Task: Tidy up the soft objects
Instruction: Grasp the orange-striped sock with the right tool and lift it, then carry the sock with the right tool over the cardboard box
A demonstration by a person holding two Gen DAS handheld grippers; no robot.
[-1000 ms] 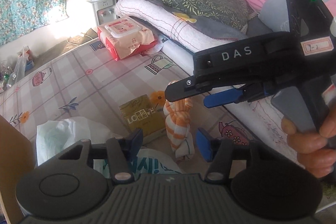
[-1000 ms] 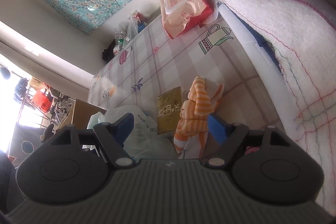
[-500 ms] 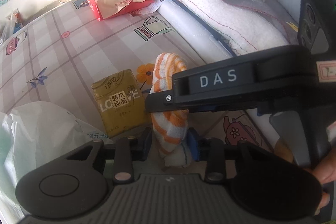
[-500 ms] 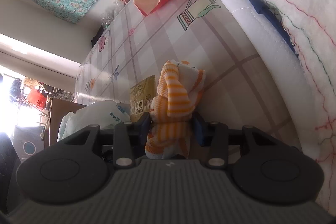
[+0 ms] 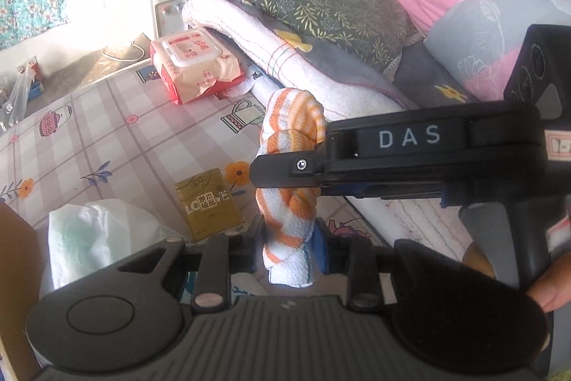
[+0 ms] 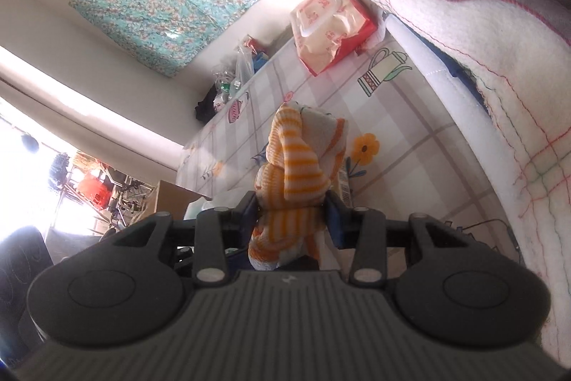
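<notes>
Both sets of jaws pinch the same orange-and-white striped knitted cloth bundle (image 5: pixel 291 166). The left gripper (image 5: pixel 289 240) squeezes its lower end, its jaws closing a little further on it; the right gripper (image 6: pixel 292 215) clamps it higher up, crossing just ahead of the left jaws. The bundle hangs clear above the bed's checked flowered sheet (image 5: pixel 107 138). Beyond the left jaws lie a gold tissue packet (image 5: pixel 208 204) and a white plastic bag (image 5: pixel 96 231).
</notes>
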